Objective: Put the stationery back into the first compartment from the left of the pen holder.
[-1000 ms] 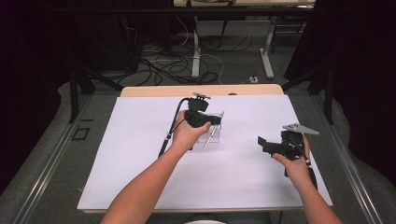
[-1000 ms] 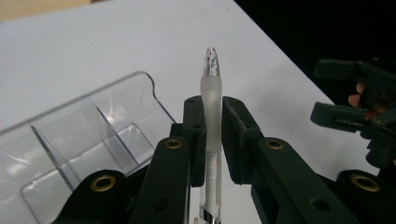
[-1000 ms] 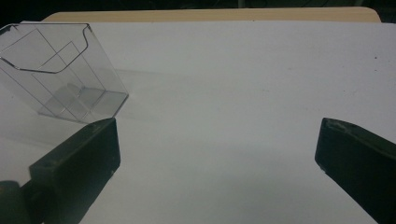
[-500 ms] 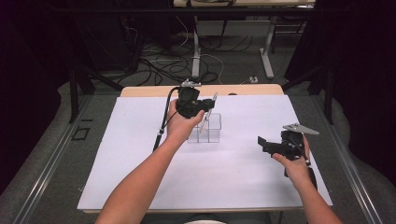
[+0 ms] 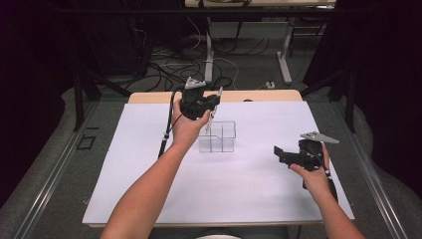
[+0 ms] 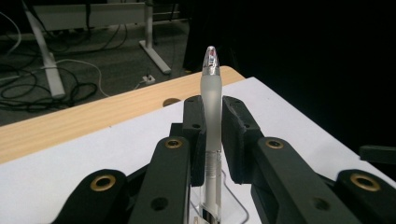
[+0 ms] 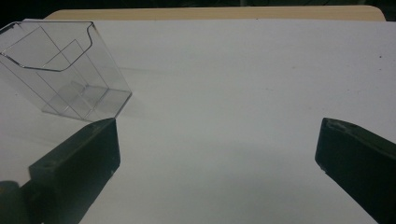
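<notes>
Your left hand-held gripper point(image 5: 211, 102) is clamped on a translucent pen point(image 6: 211, 126), held upright w/ its lower end above the clear plastic organizer point(image 5: 217, 137) mid-surface. Your right hand-held gripper point(image 5: 279, 153) sits well apart to the right, low over the white sheet point(image 5: 249, 184), jaws spread wide, nothing betw. them.

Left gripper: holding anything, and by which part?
Left gripper is shut on a frosted pen, clamped around mid-barrel, tip end up. Right gripper holds nothing.
</notes>
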Action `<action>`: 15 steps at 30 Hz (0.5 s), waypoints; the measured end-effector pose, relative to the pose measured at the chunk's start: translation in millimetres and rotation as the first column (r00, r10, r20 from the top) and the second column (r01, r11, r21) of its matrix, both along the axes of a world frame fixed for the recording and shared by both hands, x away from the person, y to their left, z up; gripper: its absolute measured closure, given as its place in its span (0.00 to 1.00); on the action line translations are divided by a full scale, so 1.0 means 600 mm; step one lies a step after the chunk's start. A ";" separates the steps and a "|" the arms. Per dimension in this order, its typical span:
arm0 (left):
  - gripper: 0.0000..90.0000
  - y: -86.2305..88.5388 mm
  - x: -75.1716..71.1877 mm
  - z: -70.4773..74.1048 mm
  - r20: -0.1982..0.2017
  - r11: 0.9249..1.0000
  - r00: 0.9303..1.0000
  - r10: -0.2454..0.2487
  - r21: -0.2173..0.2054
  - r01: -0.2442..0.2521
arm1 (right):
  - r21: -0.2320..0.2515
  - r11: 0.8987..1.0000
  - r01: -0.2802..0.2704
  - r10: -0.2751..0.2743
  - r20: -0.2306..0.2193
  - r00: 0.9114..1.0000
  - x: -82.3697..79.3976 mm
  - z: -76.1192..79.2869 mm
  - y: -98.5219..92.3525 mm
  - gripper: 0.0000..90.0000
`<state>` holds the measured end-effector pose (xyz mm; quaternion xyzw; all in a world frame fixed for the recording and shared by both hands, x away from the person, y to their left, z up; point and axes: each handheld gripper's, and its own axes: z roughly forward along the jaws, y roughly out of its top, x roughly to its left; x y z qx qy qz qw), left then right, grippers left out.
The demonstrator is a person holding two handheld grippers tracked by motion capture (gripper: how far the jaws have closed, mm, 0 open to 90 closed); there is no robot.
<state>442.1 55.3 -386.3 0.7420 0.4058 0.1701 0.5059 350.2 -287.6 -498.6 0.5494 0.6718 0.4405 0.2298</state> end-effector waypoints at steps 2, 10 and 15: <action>0.89 0.001 0.003 -0.004 0.003 1.000 1.000 0.008 0.008 -0.008 | 0.000 1.000 0.001 -0.001 0.000 1.000 0.000 0.000 0.000 0.00; 0.89 0.009 0.017 -0.023 0.008 0.999 0.999 0.040 0.009 -0.040 | -0.005 1.000 -0.006 0.006 0.001 1.000 0.001 -0.002 0.000 0.00; 0.89 0.014 0.026 -0.039 -0.002 0.998 0.998 0.057 0.003 -0.057 | -0.007 1.000 -0.009 0.009 -0.001 1.000 0.001 -0.003 0.001 0.00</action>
